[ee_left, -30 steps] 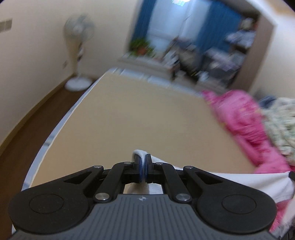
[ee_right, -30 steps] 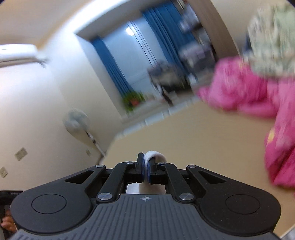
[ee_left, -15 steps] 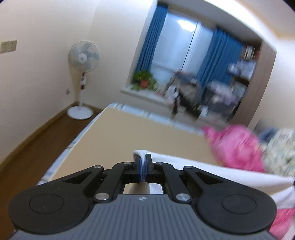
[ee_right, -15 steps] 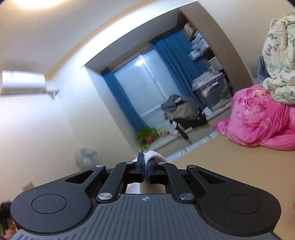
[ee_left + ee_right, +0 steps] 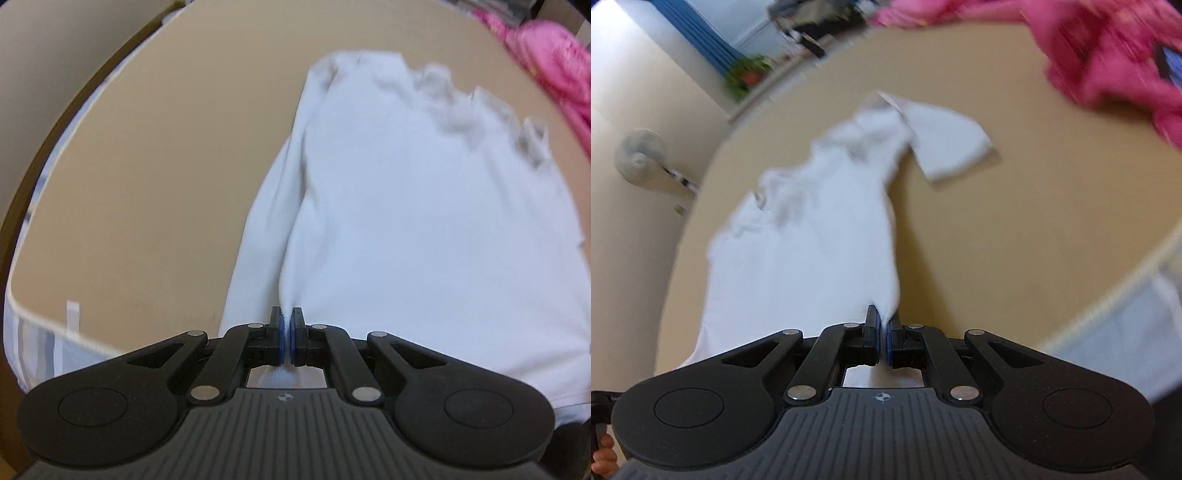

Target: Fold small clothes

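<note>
- Nearest: our left gripper has its jaws pinched tight on one near corner of the soft white cotton garment, a thin bit of cloth between the blue pads.
- Our right gripper is likewise clamped on the other near corner; the fabric bunches into a peak right at both pinch points.
- The garment lies out away from us on the flat tan bed surface: near hem in our grips, body draped over the surface, far end rumpled.
- In the right wrist view one short sleeve is splayed out to the side at the far end; the rest of that end is bunched, and blur hides the detail.
- Handling, our read: light, limp, no stiffness. It will sag, trail and wrinkle, and thin cloth can slip out of a shallow pinch. Nothing fragile.
- Where to hold: hem corners and shoulder seams look best, where the doubled fabric gives the pads more to bite.
- Beyond it: a pink floral quilt is heaped at the far right of the bed, near the garment but apart from it. It limits room on that side.
- Left bed edge is close to our left grip; cloth could slide off there.
- Far background: a white pedestal fan, a potted plant and blue curtains, none in the way.
</note>
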Available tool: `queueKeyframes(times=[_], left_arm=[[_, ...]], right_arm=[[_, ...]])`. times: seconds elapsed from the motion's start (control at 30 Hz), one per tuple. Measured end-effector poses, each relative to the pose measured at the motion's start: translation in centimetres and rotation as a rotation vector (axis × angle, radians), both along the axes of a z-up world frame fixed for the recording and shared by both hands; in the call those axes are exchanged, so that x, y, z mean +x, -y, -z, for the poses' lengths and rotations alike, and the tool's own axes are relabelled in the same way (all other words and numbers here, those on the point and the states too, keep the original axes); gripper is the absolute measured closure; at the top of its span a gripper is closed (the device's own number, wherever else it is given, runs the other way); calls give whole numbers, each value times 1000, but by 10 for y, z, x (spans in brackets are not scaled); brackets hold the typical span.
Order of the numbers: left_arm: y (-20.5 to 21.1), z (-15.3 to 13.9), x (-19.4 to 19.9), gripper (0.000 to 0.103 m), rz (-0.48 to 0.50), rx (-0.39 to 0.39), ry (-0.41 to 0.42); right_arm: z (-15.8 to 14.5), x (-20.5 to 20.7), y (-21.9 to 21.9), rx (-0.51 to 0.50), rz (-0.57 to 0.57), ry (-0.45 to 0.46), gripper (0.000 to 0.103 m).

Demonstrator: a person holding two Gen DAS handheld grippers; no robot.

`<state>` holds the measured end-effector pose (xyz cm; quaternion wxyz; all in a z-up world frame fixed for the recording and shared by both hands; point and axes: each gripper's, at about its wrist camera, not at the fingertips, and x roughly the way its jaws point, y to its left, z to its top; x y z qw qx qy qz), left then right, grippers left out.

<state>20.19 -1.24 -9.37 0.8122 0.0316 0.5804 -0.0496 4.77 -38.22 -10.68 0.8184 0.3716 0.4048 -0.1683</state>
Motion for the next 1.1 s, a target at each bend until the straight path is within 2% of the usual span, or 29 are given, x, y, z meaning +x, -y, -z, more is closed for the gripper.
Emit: queueKeyframes(times=[0.13, 0.23, 0.3, 0.37, 0.47, 0.53, 0.57, 0.63, 0.67, 0.7, 0.73, 0.77, 0.8, 0.83, 0.93, 1.0, 1.1], left_arm=[[-3, -3, -8, 100, 1, -15, 2], [-11, -17, -7, 100, 13, -24, 13], [-17, -15, -21, 100, 23, -35, 12], [-18, -9, -34, 100, 40, -31, 7], [-6, 17, -60, 99, 67, -12, -18], [-5, 34, -63, 96, 65, 39, -29], [-6, 42, -64, 95, 66, 67, -24], [-13, 50, -66, 80, 53, 85, -32], [-21, 48, -67, 75, 40, 60, -34], [-30, 44, -68, 66, 25, 29, -31], [-41, 40, -67, 55, 6, 4, -23], [-52, 36, -65, 49, -21, -15, -4], [-65, 30, -61, 40, -54, -35, 20], [-75, 25, -56, 36, -87, -54, 36], [-101, 21, -28, 36, -165, -148, 18], [-99, 25, -10, 36, -140, -192, -16], [-84, 47, 15, 36, -92, -180, -94]], right_arm=[[-1, -23, -9, 5, -6, 11, 100], [-6, -21, 4, 3, -18, 15, 100], [-7, -33, 13, 1, -22, 6, 100], [0, -46, 15, -9, -25, -12, 100], [14, -60, 17, -32, -27, -54, 100], [29, -62, 17, -49, -32, -78, 100], [38, -61, 16, -59, -33, -121, 99], [50, -59, 16, -67, -10, -204, 91], [51, -62, 17, -55, 3, -206, 82], [48, -66, 18, -38, 18, -192, 69], [45, -69, 19, -36, 28, -180, 63], [40, -72, 19, -40, 32, -169, 57], [35, -73, 18, -50, 28, -156, 56], [32, -73, 17, -59, 21, -148, 56], [22, -69, 10, -82, -6, -134, 55], [19, -63, 5, -88, -31, -134, 55], [19, -53, -6, -89, -72, -136, 55]])
